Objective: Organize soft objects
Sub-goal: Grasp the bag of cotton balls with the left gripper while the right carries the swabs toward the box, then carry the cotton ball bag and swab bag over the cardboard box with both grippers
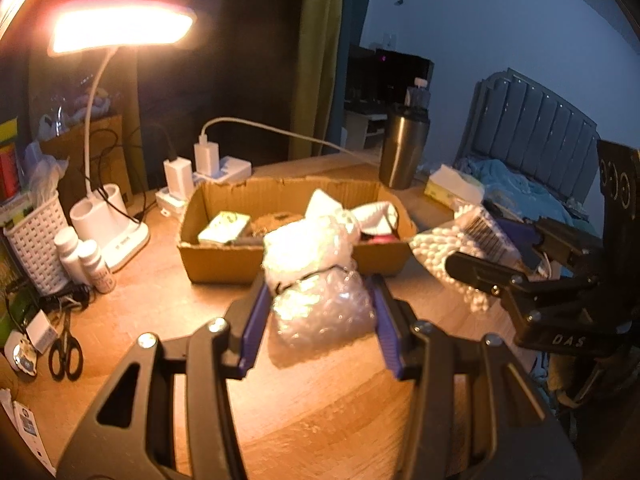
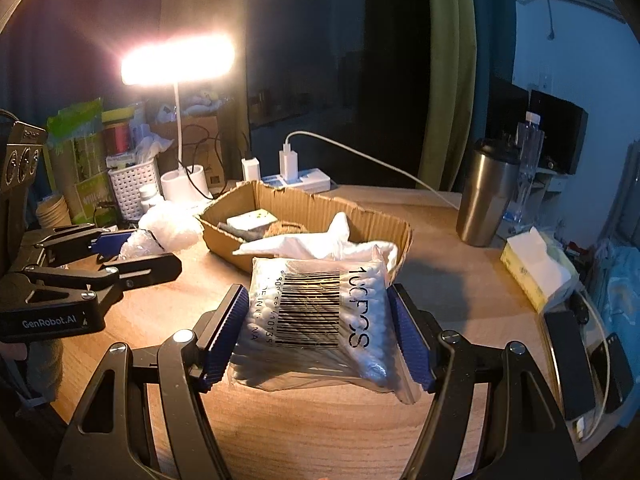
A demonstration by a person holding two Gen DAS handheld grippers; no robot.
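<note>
My left gripper [image 1: 320, 304] is shut on a roll of bubble wrap [image 1: 320, 280] tied with a dark band, held above the wooden desk just in front of an open cardboard box [image 1: 208, 268]. My right gripper [image 2: 318, 320] is shut on a clear bag of cotton swabs [image 2: 316, 312] with a barcode label, held near the box's [image 2: 304, 204] right corner. In the box lie white cloths [image 2: 320, 242], a small pale packet [image 1: 222, 228] and dark items. Each gripper shows in the other's view: the right gripper [image 1: 496, 256] with its bag, the left gripper [image 2: 132, 250] with the wrap.
A lit desk lamp [image 1: 120, 28] stands at the left by a white basket [image 1: 36, 240], small bottles [image 1: 86, 260] and scissors [image 1: 64, 348]. A power strip with chargers [image 1: 208, 168], a steel tumbler [image 1: 404, 152] and a tissue pack [image 2: 532, 268] ring the box. A bed lies beyond.
</note>
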